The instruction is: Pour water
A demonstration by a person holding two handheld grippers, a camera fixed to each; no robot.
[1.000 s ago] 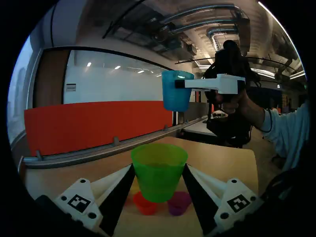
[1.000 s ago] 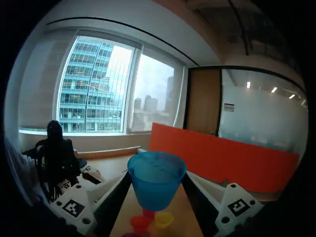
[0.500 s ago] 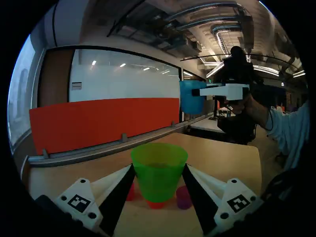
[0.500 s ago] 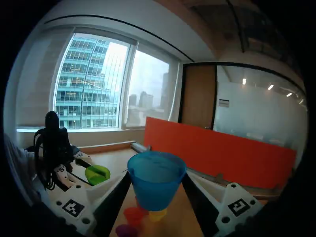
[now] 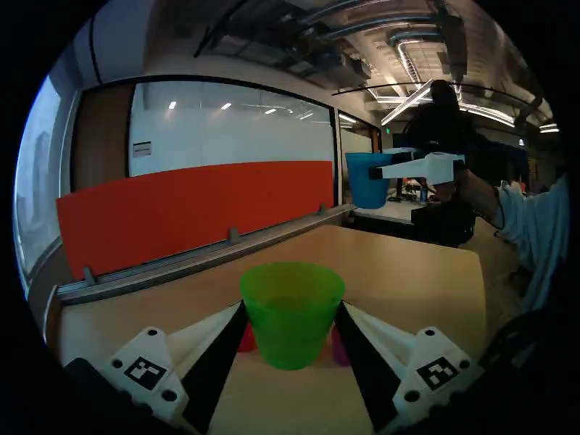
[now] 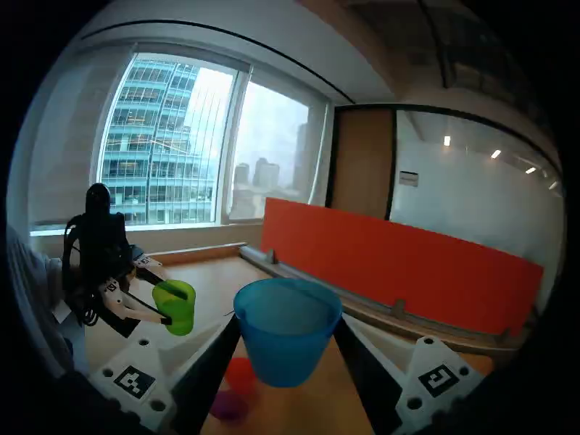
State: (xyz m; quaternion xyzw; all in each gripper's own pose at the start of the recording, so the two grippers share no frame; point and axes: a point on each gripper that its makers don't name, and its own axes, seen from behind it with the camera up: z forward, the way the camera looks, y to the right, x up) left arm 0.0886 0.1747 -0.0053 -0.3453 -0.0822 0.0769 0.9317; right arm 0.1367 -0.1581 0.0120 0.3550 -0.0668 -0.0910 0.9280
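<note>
In the left gripper view, my left gripper [image 5: 291,330] is shut on an upright green cup [image 5: 291,313] held above the wooden table [image 5: 406,268]. Farther off to the upper right, a hand holds my right gripper [image 5: 406,165] with a blue cup [image 5: 366,180] in it. In the right gripper view, my right gripper [image 6: 287,348] is shut on that upright blue cup [image 6: 287,339]. At the left of that view the left gripper [image 6: 134,301] holds the green cup [image 6: 175,306] level and apart from the blue one.
Small red [image 5: 247,339] and purple [image 5: 338,351] cups stand on the table behind the green cup; in the right gripper view the red cup [image 6: 239,374] and the purple cup [image 6: 229,405] sit below the blue one. An orange divider panel [image 5: 196,210] runs along the table's far edge. Windows [image 6: 167,167] lie beyond.
The right gripper with the blue cup has drifted right and lower in the left gripper view. The green cup has come into sight at the left of the right gripper view.
</note>
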